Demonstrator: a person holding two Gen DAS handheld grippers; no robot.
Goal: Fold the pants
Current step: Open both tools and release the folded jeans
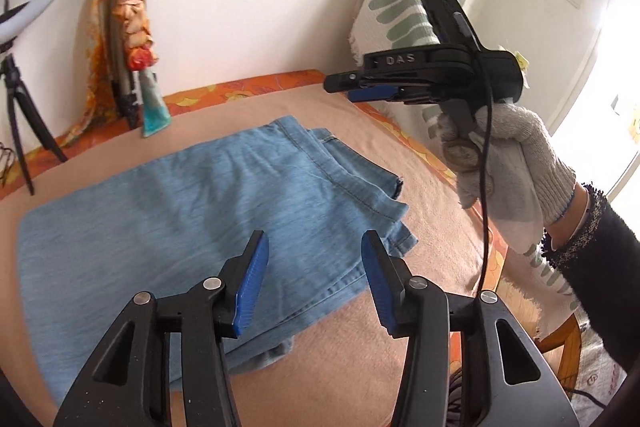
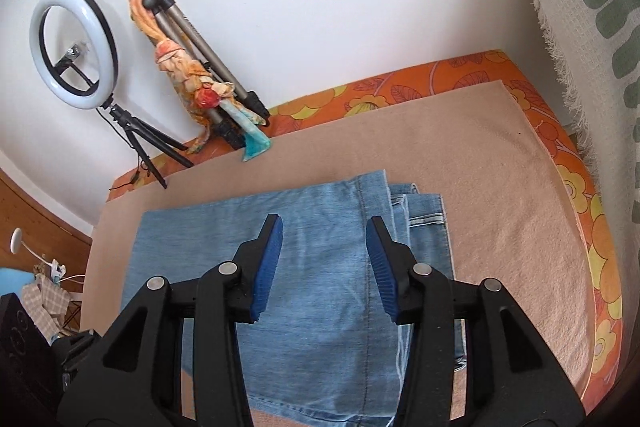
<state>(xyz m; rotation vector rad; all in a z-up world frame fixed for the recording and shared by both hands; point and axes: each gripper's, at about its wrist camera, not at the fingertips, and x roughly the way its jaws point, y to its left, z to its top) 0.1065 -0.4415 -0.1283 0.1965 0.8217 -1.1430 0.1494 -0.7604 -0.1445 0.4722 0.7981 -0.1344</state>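
Two blue-padded fingers of the left gripper [image 1: 315,259] stand spread apart with nothing between them, hanging over the near right corner of the one pair of pants [image 1: 168,211]. Those pants, light blue denim, lie folded into a flat stack of layers on a tan blanket [image 1: 436,227] covering the bench, whose orange flowered cloth [image 2: 592,247] shows along the far and right edges. From its own camera the right gripper [image 2: 325,247] also has its two fingers spread wide and empty, above the middle of the pants [image 2: 312,287], where a seam runs near to far. Seen from the left, the right gripper [image 1: 362,87] is held up at the right in one gloved hand [image 1: 504,163], well above the blanket, a black cable hanging from it. Against the far wall stand two tripods: one carries a ring light [image 2: 74,47], the other [image 2: 208,59] is draped with one orange scarf [image 2: 188,67]. One green-and-white patterned cloth [image 2: 592,7] hangs at the right.
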